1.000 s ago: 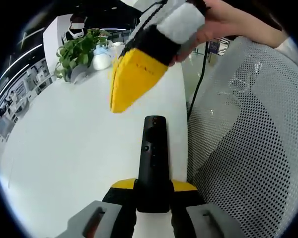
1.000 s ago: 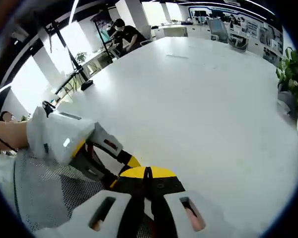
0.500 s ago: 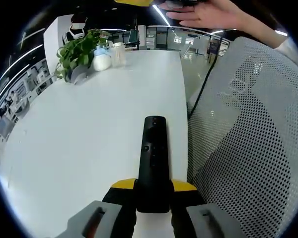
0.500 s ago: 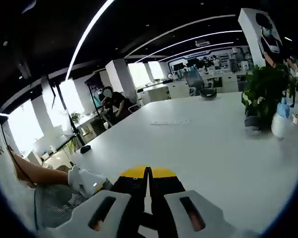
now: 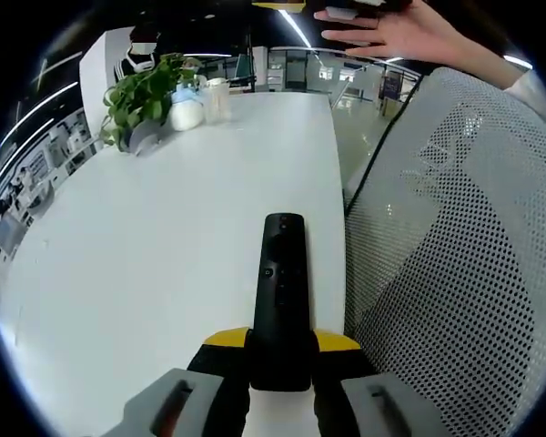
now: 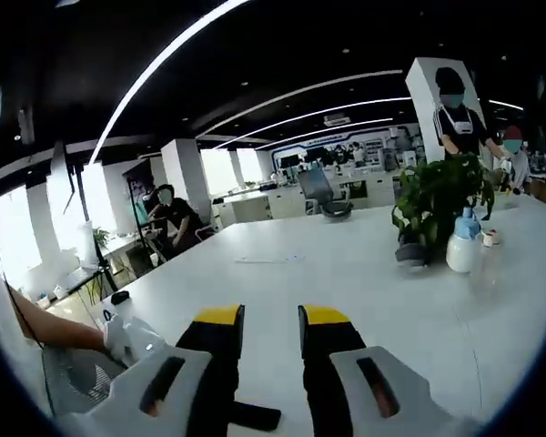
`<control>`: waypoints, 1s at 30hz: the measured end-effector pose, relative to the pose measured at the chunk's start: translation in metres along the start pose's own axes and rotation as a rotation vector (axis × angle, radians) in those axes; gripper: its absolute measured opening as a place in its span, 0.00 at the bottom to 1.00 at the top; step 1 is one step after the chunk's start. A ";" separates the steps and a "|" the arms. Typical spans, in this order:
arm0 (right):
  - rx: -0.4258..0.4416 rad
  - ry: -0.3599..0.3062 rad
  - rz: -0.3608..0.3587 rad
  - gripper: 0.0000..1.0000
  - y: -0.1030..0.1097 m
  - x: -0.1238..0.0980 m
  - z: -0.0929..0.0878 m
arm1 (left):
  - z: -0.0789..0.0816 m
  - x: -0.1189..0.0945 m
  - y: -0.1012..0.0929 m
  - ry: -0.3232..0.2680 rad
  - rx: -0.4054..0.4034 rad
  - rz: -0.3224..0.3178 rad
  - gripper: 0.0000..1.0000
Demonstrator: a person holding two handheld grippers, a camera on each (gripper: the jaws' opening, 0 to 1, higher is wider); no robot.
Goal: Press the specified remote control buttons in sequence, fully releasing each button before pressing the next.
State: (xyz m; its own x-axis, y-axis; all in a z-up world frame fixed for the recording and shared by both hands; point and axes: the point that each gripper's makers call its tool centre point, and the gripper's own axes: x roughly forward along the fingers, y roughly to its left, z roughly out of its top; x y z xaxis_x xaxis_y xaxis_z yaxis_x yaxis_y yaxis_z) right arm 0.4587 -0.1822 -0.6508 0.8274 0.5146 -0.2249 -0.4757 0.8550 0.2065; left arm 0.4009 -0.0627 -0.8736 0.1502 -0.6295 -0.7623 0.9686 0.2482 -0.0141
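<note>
Black plastic, the remote control [image 5: 280,296] runs lengthwise up the left gripper view, its near end clamped by the left gripper [image 5: 280,350] above the white table [image 5: 146,255], beside a mesh chair back [image 5: 455,273]. A hand [image 5: 396,32] reaches in at the top edge, fingers spread. In the right gripper view, the right gripper [image 6: 268,341] is held level over the table, jaws parted and holding nothing, a potted plant [image 6: 437,205] beyond.

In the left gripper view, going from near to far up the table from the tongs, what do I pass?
Left tongs shut on the black remote → bare stretch of white table → potted plant with a white spray bottle beside it at the far end.
</note>
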 end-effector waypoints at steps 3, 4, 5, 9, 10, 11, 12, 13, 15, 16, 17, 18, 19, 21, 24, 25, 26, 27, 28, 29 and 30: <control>-0.023 -0.011 -0.016 0.37 -0.002 -0.001 0.000 | 0.000 0.000 0.000 0.000 -0.001 0.000 0.25; -0.032 -0.014 -0.028 0.40 -0.003 -0.001 -0.001 | 0.000 0.000 0.000 -0.001 -0.001 0.000 0.25; -0.035 -0.018 -0.034 0.45 -0.004 -0.001 -0.002 | 0.000 0.000 0.000 -0.001 0.000 0.000 0.25; -0.086 -0.023 -0.103 0.66 -0.015 -0.003 -0.004 | 0.000 0.000 0.000 -0.003 -0.002 0.000 0.25; -0.118 -0.031 -0.122 0.71 -0.018 -0.005 -0.003 | 0.000 0.000 0.000 -0.004 -0.003 0.000 0.25; -0.144 -0.051 -0.138 0.77 -0.019 -0.007 -0.001 | 0.000 0.000 0.000 -0.005 -0.003 0.001 0.25; -0.146 -0.058 -0.140 0.82 -0.018 -0.008 -0.002 | 0.000 0.000 0.000 -0.007 -0.004 0.001 0.25; -0.142 -0.058 -0.143 0.88 -0.018 -0.009 -0.005 | 0.000 0.000 0.000 -0.008 -0.005 0.001 0.25; -0.132 -0.070 -0.158 0.97 -0.021 -0.010 -0.006 | 0.000 0.000 0.000 -0.011 -0.007 0.002 0.25; -0.131 -0.070 -0.161 0.99 -0.021 -0.011 -0.006 | 0.000 0.000 0.000 -0.012 -0.009 0.002 0.25; -0.133 -0.071 -0.169 1.00 -0.021 -0.013 -0.006 | 0.000 0.000 0.000 -0.013 -0.009 0.002 0.25; -0.142 -0.078 -0.183 1.00 -0.023 -0.014 -0.006 | 0.000 0.000 0.000 -0.013 -0.008 0.003 0.25; -0.145 -0.082 -0.189 1.00 -0.024 -0.015 -0.006 | 0.000 0.000 0.000 -0.015 -0.010 0.004 0.25; -0.111 -0.100 -0.198 1.00 -0.022 -0.018 -0.003 | 0.000 -0.001 0.000 -0.018 -0.012 0.005 0.25; -0.072 -0.134 -0.181 1.00 -0.015 -0.017 -0.002 | 0.000 -0.001 0.000 -0.022 -0.014 0.007 0.25; -0.081 -0.132 -0.183 1.00 -0.013 -0.015 -0.003 | 0.000 -0.001 0.000 -0.023 -0.015 0.008 0.25; -0.107 -0.125 -0.183 1.00 -0.012 -0.013 -0.005 | 0.000 0.000 0.000 -0.026 -0.018 0.010 0.25; -0.146 -0.105 -0.193 1.00 -0.013 -0.011 -0.008 | 0.000 0.000 0.000 -0.030 -0.020 0.012 0.25; -0.158 -0.099 -0.202 1.00 -0.014 -0.009 -0.010 | 0.000 0.000 0.000 -0.032 -0.021 0.013 0.25; -0.169 -0.081 -0.203 1.00 -0.014 -0.007 -0.013 | 0.000 0.000 0.000 -0.033 -0.021 0.013 0.25; -0.181 -0.066 -0.208 1.00 -0.015 -0.007 -0.016 | 0.000 0.000 0.000 -0.035 -0.022 0.013 0.25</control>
State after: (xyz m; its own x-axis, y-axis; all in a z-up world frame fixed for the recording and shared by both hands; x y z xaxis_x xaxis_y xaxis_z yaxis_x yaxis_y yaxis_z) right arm 0.4555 -0.1971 -0.6673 0.9277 0.3265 -0.1809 -0.3341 0.9425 -0.0124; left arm 0.4009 -0.0626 -0.8731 0.1697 -0.6517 -0.7393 0.9621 0.2722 -0.0191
